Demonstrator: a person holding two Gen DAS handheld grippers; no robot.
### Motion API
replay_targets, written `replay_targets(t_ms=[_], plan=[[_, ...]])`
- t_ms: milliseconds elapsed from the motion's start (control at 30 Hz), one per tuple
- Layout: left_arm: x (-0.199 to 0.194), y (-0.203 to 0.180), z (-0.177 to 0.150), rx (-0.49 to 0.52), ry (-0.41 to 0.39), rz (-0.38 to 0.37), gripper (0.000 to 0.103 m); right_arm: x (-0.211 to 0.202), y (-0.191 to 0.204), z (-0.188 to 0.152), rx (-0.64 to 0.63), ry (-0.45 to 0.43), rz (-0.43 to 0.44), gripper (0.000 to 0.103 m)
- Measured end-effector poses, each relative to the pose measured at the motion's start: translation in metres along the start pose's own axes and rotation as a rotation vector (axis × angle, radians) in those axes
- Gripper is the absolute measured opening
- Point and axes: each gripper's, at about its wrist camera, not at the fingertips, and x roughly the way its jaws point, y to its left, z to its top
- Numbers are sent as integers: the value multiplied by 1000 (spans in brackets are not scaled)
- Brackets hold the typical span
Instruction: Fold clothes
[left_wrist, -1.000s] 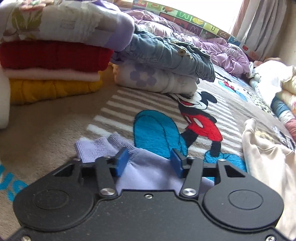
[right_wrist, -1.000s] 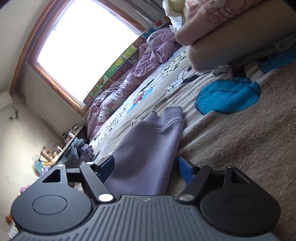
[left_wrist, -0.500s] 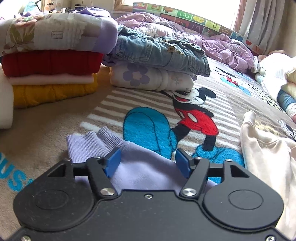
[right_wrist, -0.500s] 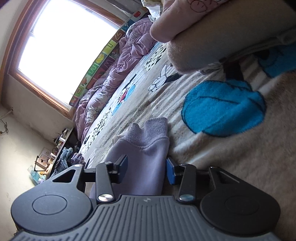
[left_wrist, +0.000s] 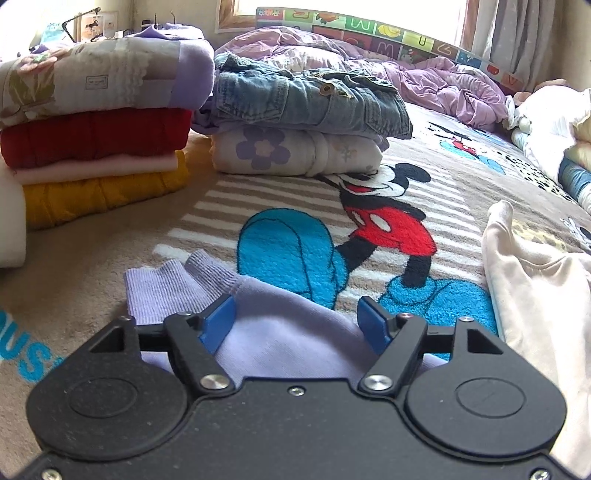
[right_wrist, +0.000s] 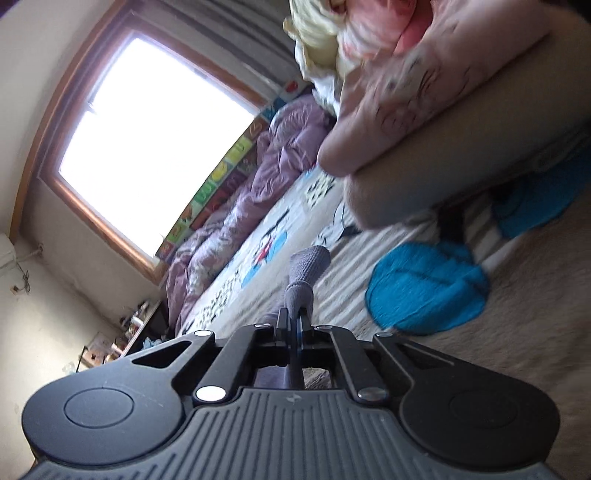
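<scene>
My left gripper (left_wrist: 297, 323): spread wide over the lavender garment (left_wrist: 280, 332).
My right gripper (right_wrist: 295, 325): clamped on its ribbed cuff (right_wrist: 308, 267).

Straight ahead of my left gripper (left_wrist: 297, 323) there's open blanket (left_wrist: 288, 206) over the Mickey print, so plenty of room to slide forward. Left side is walled off by the stacked sweaters (left_wrist: 92, 122), and the denim pile (left_wrist: 303, 122) blocks the far end. A cream garment (left_wrist: 535, 295) crowds in close on the right. On my right gripper (right_wrist: 295, 325) side, a big pink bundle (right_wrist: 424, 103) looms overhead.
</scene>
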Motion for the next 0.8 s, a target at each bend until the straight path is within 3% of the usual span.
replay_targets(t_ms=[300, 567, 800], plan=[[-2, -12, -8, 57, 1, 42, 76, -72, -12, 20, -50, -143, -76, 5], [-12, -14, -13, 46, -1, 57, 76, -117, -40, 19, -9, -187, -158, 5], [-27, -15, -21, 26, -12, 78, 76, -131, -56, 18, -21, -168, -222, 4]])
